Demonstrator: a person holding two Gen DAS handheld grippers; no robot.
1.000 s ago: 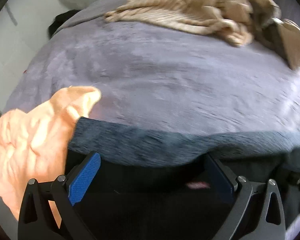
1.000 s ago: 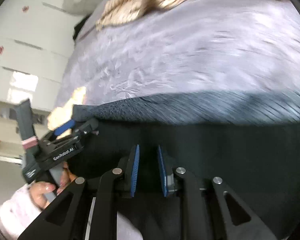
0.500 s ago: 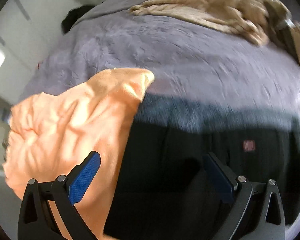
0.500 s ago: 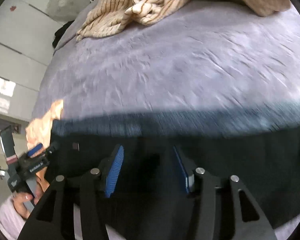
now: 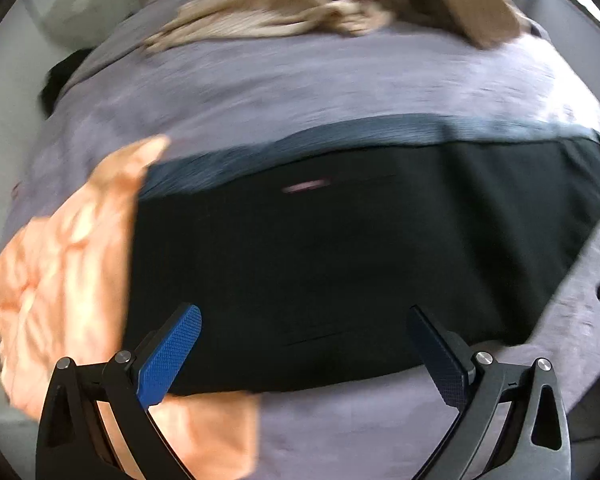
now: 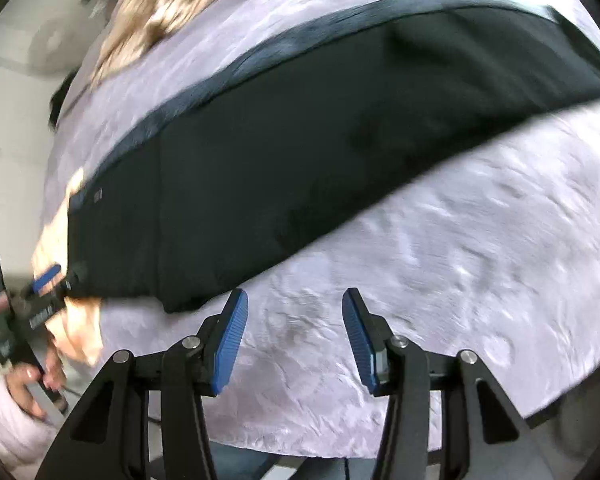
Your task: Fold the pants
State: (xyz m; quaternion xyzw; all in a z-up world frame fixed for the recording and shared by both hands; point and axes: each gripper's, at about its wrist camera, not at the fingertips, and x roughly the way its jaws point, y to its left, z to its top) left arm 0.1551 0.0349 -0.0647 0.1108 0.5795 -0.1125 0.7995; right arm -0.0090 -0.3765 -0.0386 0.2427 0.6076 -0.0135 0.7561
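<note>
Both grippers hang with fingers apart, gripping nothing: the left gripper (image 5: 304, 354) over the near edge of the black pants (image 5: 340, 248), the right gripper (image 6: 294, 336) above the lilac bedspread (image 6: 440, 280). The pants lie flat, beside an orange garment (image 5: 68, 264); beyond, a tan striped blanket (image 5: 284, 4).

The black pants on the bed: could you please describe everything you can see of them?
The black pants lie flat on the lavender bedspread, folded into a broad, smooth panel. A ribbed grey-blue waistband runs along the far edge, and a small pinkish label shows below it. The fabric looks dark and matte. Their left end overlaps an orange garment. Both grippers are open and hold nothing.
</note>
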